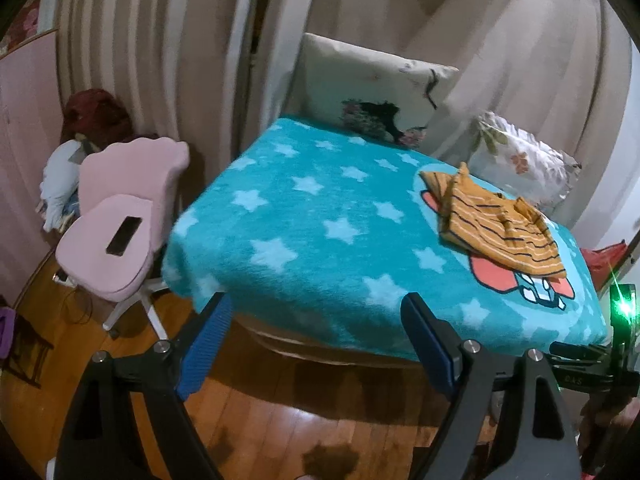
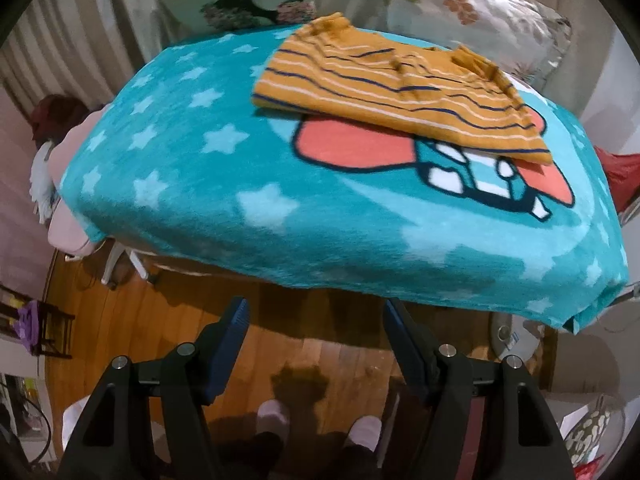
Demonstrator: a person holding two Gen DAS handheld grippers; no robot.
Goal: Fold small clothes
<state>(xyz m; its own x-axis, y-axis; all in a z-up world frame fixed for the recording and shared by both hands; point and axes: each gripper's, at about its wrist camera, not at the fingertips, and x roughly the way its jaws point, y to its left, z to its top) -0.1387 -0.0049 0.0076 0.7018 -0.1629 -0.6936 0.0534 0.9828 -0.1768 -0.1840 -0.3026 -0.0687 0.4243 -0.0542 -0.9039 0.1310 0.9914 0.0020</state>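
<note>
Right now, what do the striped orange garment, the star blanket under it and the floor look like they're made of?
Striped orange garment: thin, matte knit, probably cotton jersey; it lies limp with soft creases. Star blanket: plush fleece, likely synthetic; the surface looks fuzzy and the printed star edges are soft. Floor: wood planks with a glossy finish; seams between boards and sheen show, though it could be laminate.

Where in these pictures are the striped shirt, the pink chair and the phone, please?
striped shirt [image 2: 384,92], right wrist view, middle of the fabric.
pink chair [image 1: 120,264], left wrist view, front of the seat.
phone [image 1: 124,235], left wrist view, its dark screen.
</note>
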